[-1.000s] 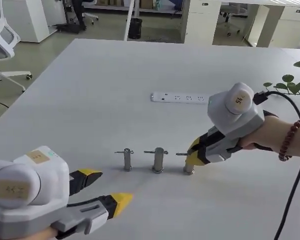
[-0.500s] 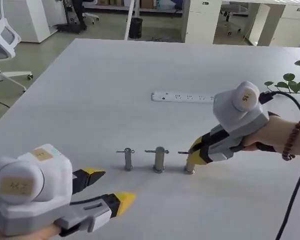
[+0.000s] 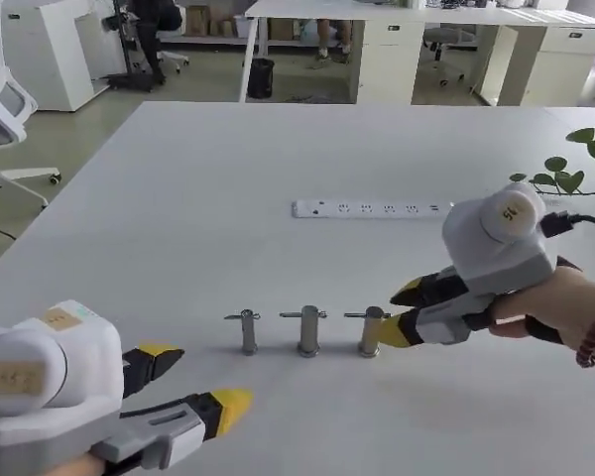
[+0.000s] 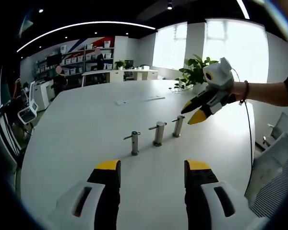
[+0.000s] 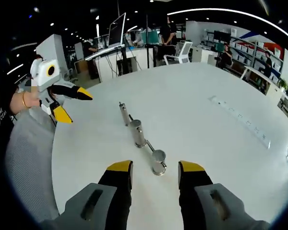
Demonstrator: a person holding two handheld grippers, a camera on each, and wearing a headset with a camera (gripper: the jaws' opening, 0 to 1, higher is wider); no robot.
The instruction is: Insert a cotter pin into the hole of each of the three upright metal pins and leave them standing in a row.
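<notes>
Three upright metal pins stand in a row on the white table: left pin, middle pin, right pin. Each has a thin cotter pin sticking out sideways near its top. The same row shows in the left gripper view and in the right gripper view. My right gripper is open just right of the right pin, holding nothing. My left gripper is open near the table's front left, apart from the pins.
A white power strip lies on the table behind the pins. A green plant stands at the right edge. A black cable trails from the right gripper. Office chairs and desks stand beyond the table.
My right gripper has drawn back to the right, off the right pin, and now stands open. The head camera has tilted, shifting the scene. The left gripper has barely moved.
</notes>
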